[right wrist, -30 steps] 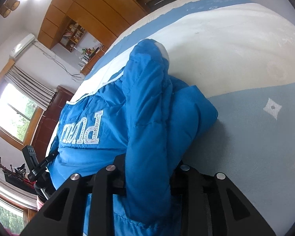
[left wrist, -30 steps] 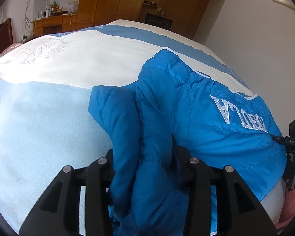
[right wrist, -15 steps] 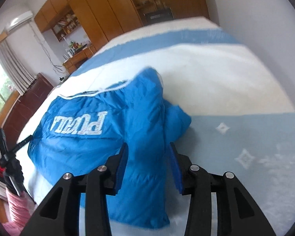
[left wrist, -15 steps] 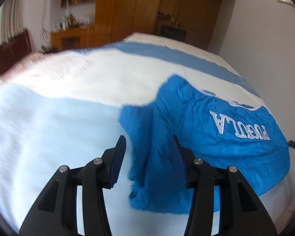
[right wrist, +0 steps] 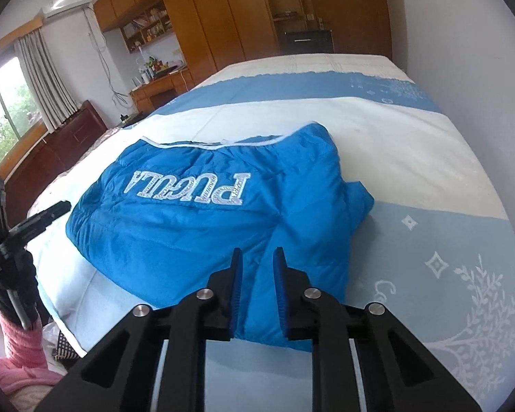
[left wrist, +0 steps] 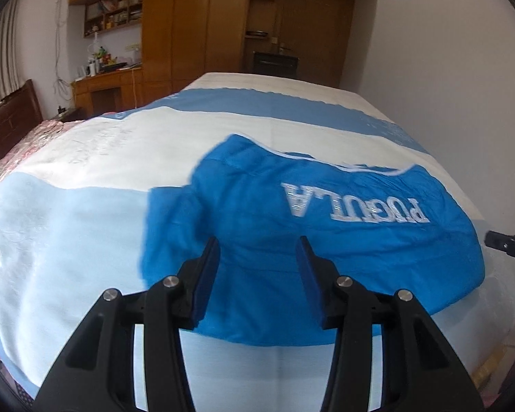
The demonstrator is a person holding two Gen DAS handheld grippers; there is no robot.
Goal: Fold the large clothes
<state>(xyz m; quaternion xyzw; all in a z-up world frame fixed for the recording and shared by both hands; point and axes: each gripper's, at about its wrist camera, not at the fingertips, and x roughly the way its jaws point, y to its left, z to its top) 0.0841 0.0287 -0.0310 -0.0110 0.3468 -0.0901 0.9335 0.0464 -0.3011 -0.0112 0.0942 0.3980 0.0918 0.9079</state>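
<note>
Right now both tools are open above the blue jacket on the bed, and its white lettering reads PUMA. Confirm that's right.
Not quite: the lettering reads PUGULA, not PUMA, as the right wrist view shows clearly. The rest holds: the left tool and right tool are both open and empty above the blue jacket, which lies on the bed.

The jacket [left wrist: 292, 226] lies spread flat on the bed [left wrist: 86, 206], nearer the bed's right edge than its left, its lettering upside down toward the near edge. Beyond the bed's far edge stands the wardrobe [left wrist: 195, 20], with a desk [left wrist: 110, 82] to its left.
</note>
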